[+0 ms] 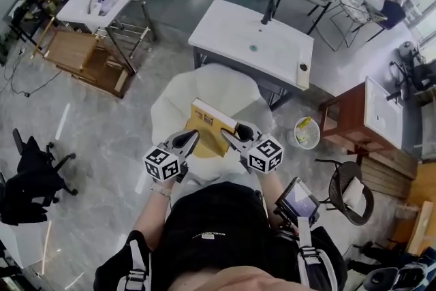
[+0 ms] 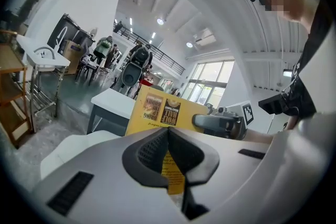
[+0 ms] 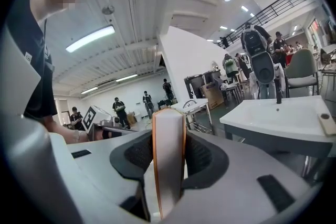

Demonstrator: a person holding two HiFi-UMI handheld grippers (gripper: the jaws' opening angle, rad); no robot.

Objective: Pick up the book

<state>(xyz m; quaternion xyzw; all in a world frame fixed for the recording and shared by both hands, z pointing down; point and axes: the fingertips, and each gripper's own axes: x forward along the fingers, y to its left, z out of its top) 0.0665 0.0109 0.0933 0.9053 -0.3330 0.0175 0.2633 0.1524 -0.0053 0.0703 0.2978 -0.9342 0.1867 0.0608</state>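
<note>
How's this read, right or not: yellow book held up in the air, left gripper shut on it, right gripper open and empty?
Wrong on the right gripper: it is not open and empty. Its jaws clamp the thick page edge of the yellow book, as the right gripper view shows. The rest stands: book held up, left gripper shut on it.

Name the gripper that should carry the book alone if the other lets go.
Right. The right gripper has its jaws clamped across the book's full thickness. The left gripper is shut on only a thin yellow edge, seemingly the cover, which might bend or slip.
</note>
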